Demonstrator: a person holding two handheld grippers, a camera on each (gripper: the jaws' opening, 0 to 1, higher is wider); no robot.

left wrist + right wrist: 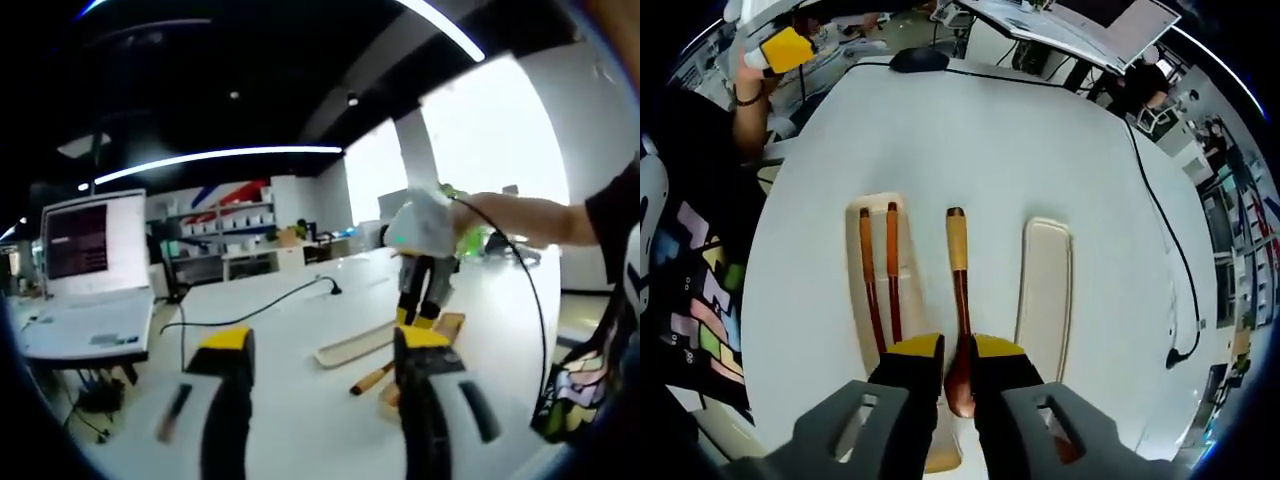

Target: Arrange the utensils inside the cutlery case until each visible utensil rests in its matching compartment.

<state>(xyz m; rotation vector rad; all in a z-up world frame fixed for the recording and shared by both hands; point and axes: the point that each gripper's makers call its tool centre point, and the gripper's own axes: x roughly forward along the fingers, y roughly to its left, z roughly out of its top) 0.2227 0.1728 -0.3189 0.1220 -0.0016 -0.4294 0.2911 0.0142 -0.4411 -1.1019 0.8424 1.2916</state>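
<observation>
On the white table [1040, 140], my right gripper [958, 372] has its 2 yellow-tipped jaws drawn in narrow around the spoon [958, 300], close to the dark bowl end; whether they are truly clamped on it or only closed to either side I cannot tell for sure, but it reads to me as a grip. The spoon lies on the bare table just beside the cutlery case [910, 300], with its pale handle pointing away from me. 2 chopsticks [880, 270] already lie side by side in the case. The lid [1045, 290] lies well to the other side of the spoon, apart from it. My left gripper [325, 350] hangs above the table with jaws wide and nothing between them, looking toward the right gripper [425, 300] over the case. To do this step well I would lift the spoon only slightly, keep it level and parallel to the chopsticks, carry it sideways over the case wall and lower it into the free compartment beside them before letting go. Gripping so near the bowl could let the long handle droop, so I would move slowly and avoid nudging the case.
</observation>
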